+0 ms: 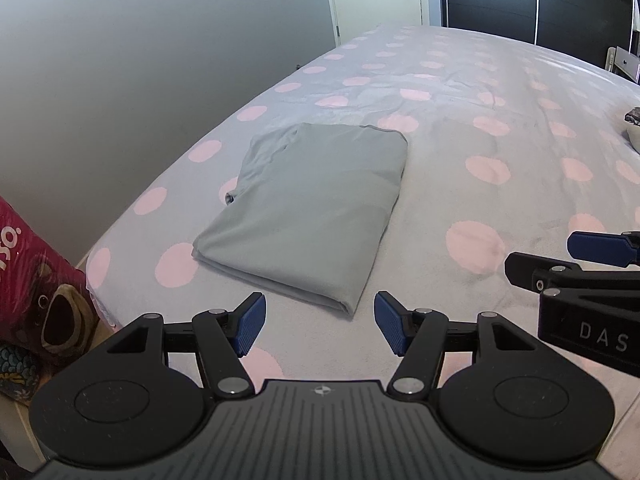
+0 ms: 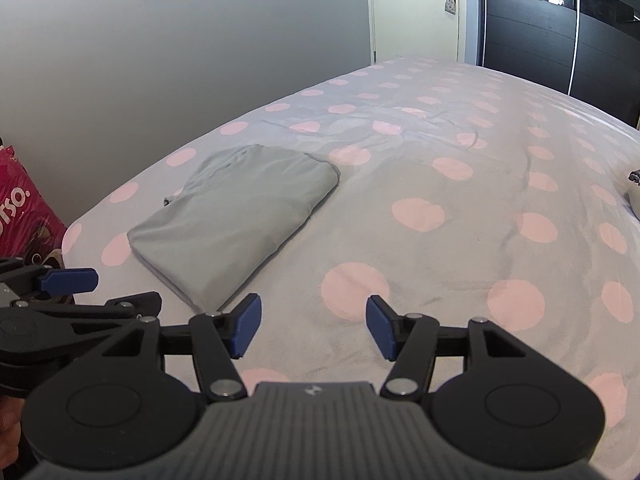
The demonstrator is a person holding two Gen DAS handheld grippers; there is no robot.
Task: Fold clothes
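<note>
A grey garment [image 1: 312, 204] lies folded into a flat rectangle on the bed, near its left edge; the right wrist view shows the same garment [image 2: 236, 216] further left. My left gripper [image 1: 320, 324] hovers just short of the garment's near corner, jaws open and empty. My right gripper [image 2: 314, 326] stands open over bare bedcover to the right of the garment, nothing between its blue pads. Each gripper shows at the edge of the other's view: the right gripper [image 1: 580, 260] and the left gripper [image 2: 80, 288].
The bed has a grey cover with pink dots [image 1: 480, 168]. A red printed bag [image 1: 36, 288] stands by the bed's left side against a grey wall. A small dark and white object [image 1: 634, 124] lies at the far right. A dark wardrobe [image 2: 560, 28] and a door stand behind the bed.
</note>
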